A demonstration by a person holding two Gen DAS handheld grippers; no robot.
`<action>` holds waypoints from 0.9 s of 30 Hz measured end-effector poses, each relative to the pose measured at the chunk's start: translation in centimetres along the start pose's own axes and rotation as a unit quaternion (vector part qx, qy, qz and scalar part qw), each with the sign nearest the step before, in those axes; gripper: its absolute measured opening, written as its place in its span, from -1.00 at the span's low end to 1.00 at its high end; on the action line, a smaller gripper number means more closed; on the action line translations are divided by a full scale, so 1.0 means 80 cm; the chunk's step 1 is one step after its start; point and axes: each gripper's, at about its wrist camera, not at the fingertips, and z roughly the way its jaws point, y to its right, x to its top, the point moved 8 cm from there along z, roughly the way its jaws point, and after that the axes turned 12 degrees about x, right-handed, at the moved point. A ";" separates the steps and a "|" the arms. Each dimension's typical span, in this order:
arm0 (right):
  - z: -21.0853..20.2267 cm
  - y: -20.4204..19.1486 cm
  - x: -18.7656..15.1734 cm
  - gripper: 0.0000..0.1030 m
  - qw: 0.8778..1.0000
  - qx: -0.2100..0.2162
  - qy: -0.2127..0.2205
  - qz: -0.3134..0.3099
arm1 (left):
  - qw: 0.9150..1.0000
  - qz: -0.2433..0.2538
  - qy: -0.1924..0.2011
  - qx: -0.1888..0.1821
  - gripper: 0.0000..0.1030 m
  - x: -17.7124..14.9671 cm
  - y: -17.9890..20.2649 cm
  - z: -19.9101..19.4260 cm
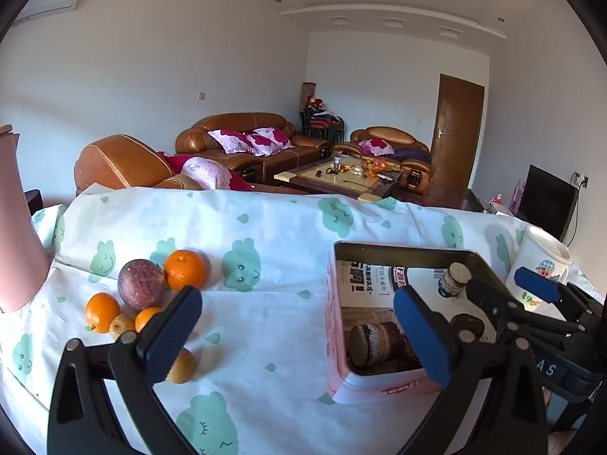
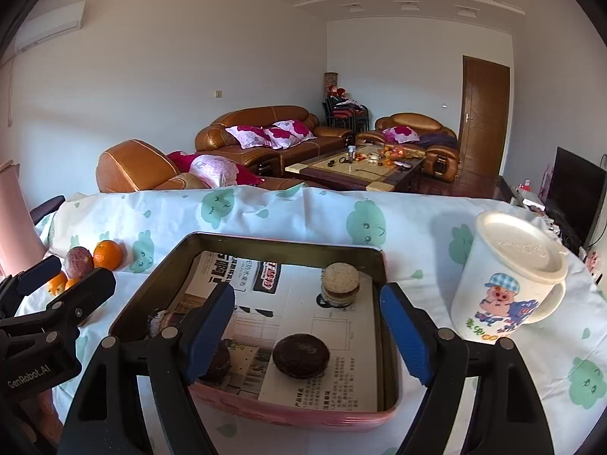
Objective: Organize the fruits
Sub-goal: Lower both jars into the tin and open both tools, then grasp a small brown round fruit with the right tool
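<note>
Several fruits lie at the table's left: a purple passion fruit [image 1: 141, 284], an orange [image 1: 186, 269], a smaller orange [image 1: 101, 311], a yellowish fruit [image 1: 122, 325] and a brownish one [image 1: 182, 366] partly hidden by my left finger. My left gripper [image 1: 296, 326] is open and empty, hovering between the fruits and a pink tin box [image 1: 341, 341]. My right gripper [image 2: 307, 330] is open and empty above the tin box [image 2: 288, 413], which is lined with newspaper and holds round cakes [image 2: 301, 355]. The fruits also show in the right wrist view [image 2: 108, 254].
A lidded white mug [image 2: 508, 284] with a cartoon pig stands right of the tin. A pink object [image 1: 15, 235] stands at the far left. The table has a white cloth [image 1: 265, 235] with green prints. Sofas and a coffee table lie beyond.
</note>
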 end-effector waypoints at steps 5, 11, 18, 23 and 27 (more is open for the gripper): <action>0.002 -0.006 -0.004 0.56 1.000 0.013 -0.005 0.002 | 1.000 0.013 0.002 0.014 1.00 -0.003 -0.008 -0.003; -0.017 -0.003 0.001 0.56 0.999 0.002 0.031 0.010 | 0.999 0.024 0.004 0.037 1.00 -0.006 -0.032 -0.008; -0.023 -0.019 -0.005 0.56 0.999 0.000 0.032 0.025 | 0.998 0.025 0.002 0.063 1.00 -0.008 -0.070 -0.008; -0.021 -0.041 -0.012 0.56 0.999 0.009 0.023 0.042 | 0.997 0.024 0.000 0.076 1.00 -0.009 -0.097 -0.008; -0.018 -0.070 -0.015 0.56 0.999 0.021 0.021 0.035 | 0.996 0.024 -0.001 0.083 1.00 -0.011 -0.117 -0.007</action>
